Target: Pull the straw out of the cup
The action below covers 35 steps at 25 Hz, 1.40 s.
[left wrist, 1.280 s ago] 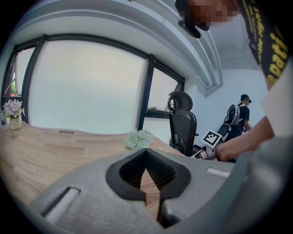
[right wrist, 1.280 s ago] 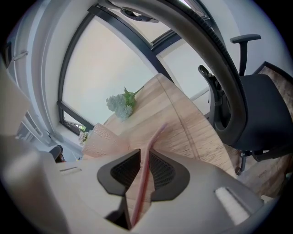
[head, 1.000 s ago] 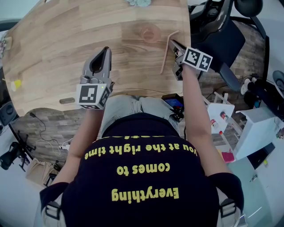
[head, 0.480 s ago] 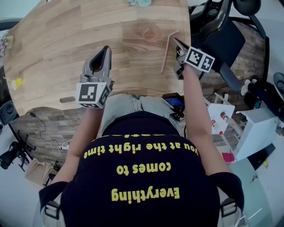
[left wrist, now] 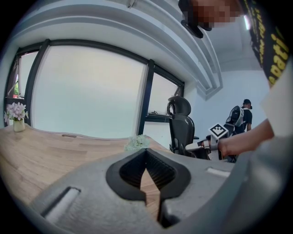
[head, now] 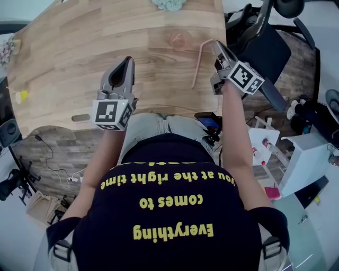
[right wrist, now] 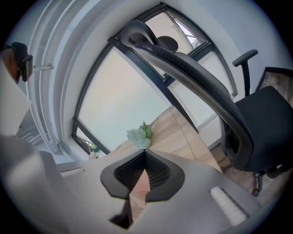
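A pale bent straw (head: 197, 64) lies flat on the wooden table (head: 79, 47), just right of a faint round clear cup (head: 178, 39) seen from above. My right gripper (head: 217, 46) hovers over the table's right edge, close beside the straw's bent top end. Its jaws have just been closing and now stand shut with nothing between them; the right gripper view shows the right gripper (right wrist: 145, 154) meeting at the tips. My left gripper (head: 127, 60) rests shut over the table's near middle, well left of the straw, and the left gripper (left wrist: 146, 151) is empty.
A green-white bouquet (head: 168, 3) sits at the table's far edge. A black office chair (head: 265, 39) stands right beside the table's right edge. A small flower vase (left wrist: 17, 115) stands at the far left. A yellow bit (head: 21, 97) lies near the left edge.
My right gripper has lifted and drifted right, off the straw, and its jaws have closed. The straw stays lying on the table. The left gripper has kept still.
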Each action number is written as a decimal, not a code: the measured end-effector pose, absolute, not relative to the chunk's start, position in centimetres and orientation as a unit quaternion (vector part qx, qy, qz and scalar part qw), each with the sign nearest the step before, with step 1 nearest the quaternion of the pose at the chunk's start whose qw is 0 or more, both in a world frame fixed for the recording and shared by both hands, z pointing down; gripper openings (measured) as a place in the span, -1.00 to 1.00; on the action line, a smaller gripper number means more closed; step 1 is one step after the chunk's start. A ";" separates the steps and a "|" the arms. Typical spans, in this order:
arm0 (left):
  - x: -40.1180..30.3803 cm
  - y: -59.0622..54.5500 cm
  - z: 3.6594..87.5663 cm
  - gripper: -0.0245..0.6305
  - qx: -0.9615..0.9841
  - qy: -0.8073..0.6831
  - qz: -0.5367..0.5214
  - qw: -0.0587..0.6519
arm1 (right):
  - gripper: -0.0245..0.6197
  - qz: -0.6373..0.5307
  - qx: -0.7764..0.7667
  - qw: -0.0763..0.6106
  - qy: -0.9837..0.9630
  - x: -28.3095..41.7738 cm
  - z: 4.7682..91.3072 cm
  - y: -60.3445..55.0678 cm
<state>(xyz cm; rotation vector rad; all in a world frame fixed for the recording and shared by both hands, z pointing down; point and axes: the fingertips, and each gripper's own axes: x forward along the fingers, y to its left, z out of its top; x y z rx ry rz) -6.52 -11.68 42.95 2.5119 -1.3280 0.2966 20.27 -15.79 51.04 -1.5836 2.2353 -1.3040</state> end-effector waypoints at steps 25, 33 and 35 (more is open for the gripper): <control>-9.1 -8.6 38.2 -0.93 0.857 -0.506 0.058 0.083 | -0.90 -0.124 -0.502 0.228 0.825 24.5 31.1 -10.9; -9.5 -7.5 36.9 -0.93 0.854 -0.514 0.048 0.069 | -0.90 -0.028 -0.506 0.232 0.830 27.1 25.1 -7.1; -9.5 -7.3 36.5 -0.93 0.854 -0.515 0.045 0.066 | -0.90 -0.011 -0.506 0.239 0.829 27.9 23.7 -6.1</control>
